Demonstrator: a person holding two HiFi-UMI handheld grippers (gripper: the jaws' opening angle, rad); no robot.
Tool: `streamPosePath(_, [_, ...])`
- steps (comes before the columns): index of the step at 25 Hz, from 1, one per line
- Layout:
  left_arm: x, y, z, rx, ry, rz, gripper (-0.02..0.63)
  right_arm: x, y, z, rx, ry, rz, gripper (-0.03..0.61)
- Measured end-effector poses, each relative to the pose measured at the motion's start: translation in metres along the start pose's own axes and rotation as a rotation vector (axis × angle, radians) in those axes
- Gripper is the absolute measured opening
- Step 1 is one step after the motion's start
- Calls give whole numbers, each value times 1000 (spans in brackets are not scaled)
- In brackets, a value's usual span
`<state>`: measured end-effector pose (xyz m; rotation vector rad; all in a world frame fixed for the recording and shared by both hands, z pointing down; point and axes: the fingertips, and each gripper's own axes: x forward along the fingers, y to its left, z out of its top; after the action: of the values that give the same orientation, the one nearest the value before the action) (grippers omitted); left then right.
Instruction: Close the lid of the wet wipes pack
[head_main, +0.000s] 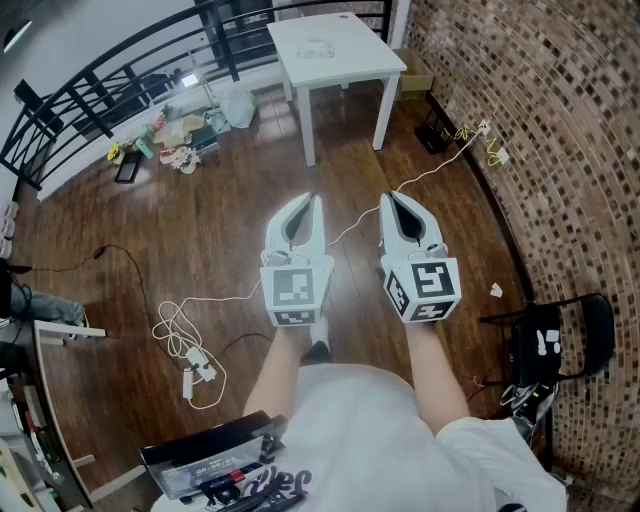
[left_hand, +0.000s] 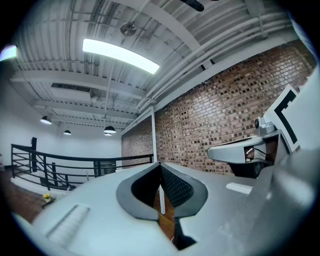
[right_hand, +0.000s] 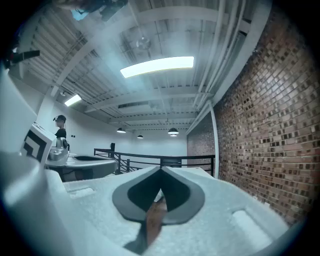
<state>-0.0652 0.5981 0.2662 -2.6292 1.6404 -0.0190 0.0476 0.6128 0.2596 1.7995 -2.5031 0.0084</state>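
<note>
Ahead at twelve o'clock, the pack (head_main: 316, 47) lies on the table (head_main: 362, 58), too small to tell its axis. Open floor (head_main: 200, 225) lies between. The fingers of the left gripper (head_main: 312, 202) and right gripper (head_main: 391, 199) are clenched and empty.

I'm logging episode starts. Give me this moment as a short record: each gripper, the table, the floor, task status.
left gripper: shut, empty, held over the floor
right gripper: shut, empty, beside the left
white table: ahead, apart from both grippers; a pale item on it, too small to identify
wooden floor: white cable lying loose
task status: not yet begun
</note>
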Motion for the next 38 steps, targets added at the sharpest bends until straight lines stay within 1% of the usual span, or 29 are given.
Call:
streamPosePath(4, [42,48,-7,-3,-4,0,17,60,11,-1,-19,12,13,-14])
streamPosePath(7, [71,79,-15,-35,11,3,17,100,15,-6,-25,31,17,-14])
streamPosePath(11, [105,92,-30,-50,45,-25,17,145,3,-17,-11,66,9,-14])
streamPosePath(16, [170,113,-46,-46,67,-20,17,213,-25,-27,17,55,27,-14])
streamPosePath(19, [221,132,-60,-55,93,-9,17,262,-47,-34,34,36,59,-14])
streamPosePath(21, [258,143,-63,-46,110,0,17,298,-70,-34,39,29,70,-14])
streamPosePath(24, [322,152,-48,-2,96,7,17,355,-120,-18,53,-3,63,-14])
streamPosePath(27, [380,166,-31,35,67,40,17,407,-160,2,56,-49,77,-14])
streamPosePath(30, [423,174,-27,26,61,62,17,446,-187,4,82,-56,91,-14])
streamPosePath(32, [445,180,-30,6,70,65,17,471,-194,-3,110,-38,108,-14])
streamPosePath(34, [465,187,-33,13,82,67,17,493,-193,-12,124,-10,134,-14])
streamPosePath(38, [510,211,-41,6,103,63,17,536,-187,-21,115,24,172,-14])
